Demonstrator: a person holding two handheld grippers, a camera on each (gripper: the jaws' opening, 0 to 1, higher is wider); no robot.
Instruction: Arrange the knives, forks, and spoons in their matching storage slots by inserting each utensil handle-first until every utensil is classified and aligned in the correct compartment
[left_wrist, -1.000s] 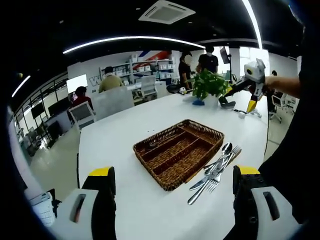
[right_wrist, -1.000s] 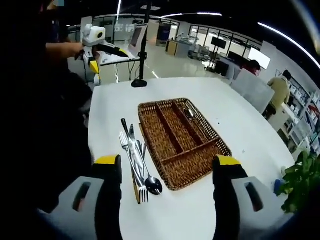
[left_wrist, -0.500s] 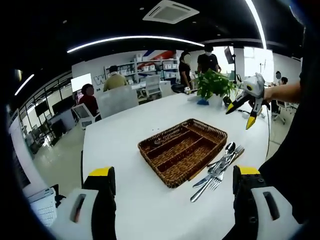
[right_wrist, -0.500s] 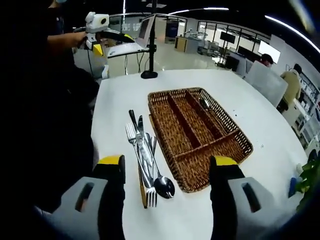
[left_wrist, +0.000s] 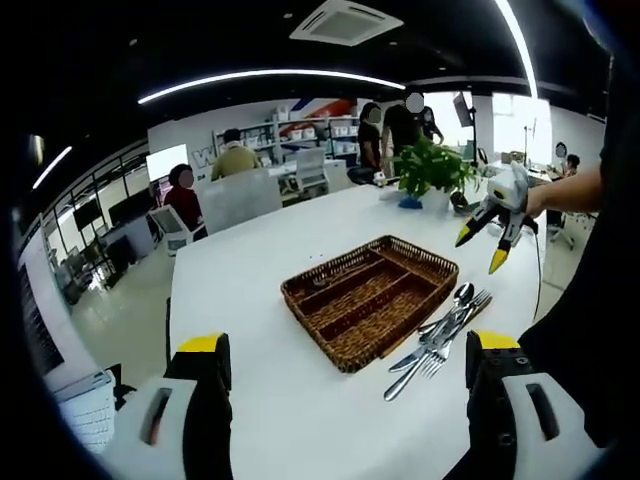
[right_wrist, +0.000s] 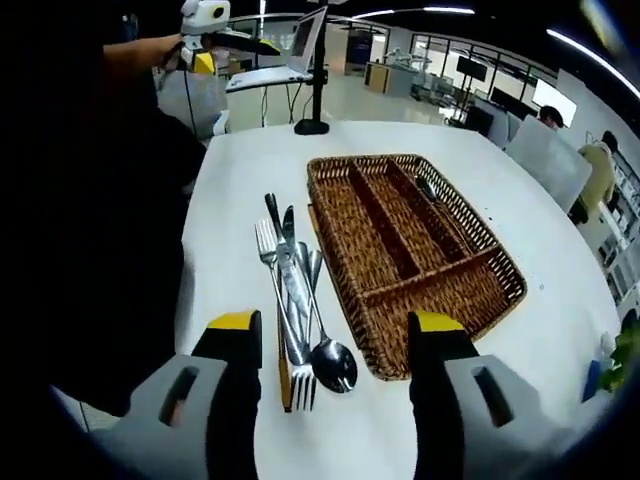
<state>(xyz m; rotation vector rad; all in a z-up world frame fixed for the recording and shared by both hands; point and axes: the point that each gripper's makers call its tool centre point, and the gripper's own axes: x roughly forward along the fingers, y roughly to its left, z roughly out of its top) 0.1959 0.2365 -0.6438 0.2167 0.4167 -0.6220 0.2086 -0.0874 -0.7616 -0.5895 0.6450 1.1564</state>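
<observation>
Loose utensils (right_wrist: 295, 300) piled on the white table (right_wrist: 235, 190), touching the near-left rim of the wicker tray (right_wrist: 415, 255); one spoon (right_wrist: 425, 187) already in the far slot. Likely stiff, light, slick steel, prone to slipping: best pinched mid-handle, one piece at a time. Right gripper (right_wrist: 335, 335) jaws apart, empty, now closer over the pile than a second ago. Left gripper (left_wrist: 345, 350) apart too, barely shifted.
</observation>
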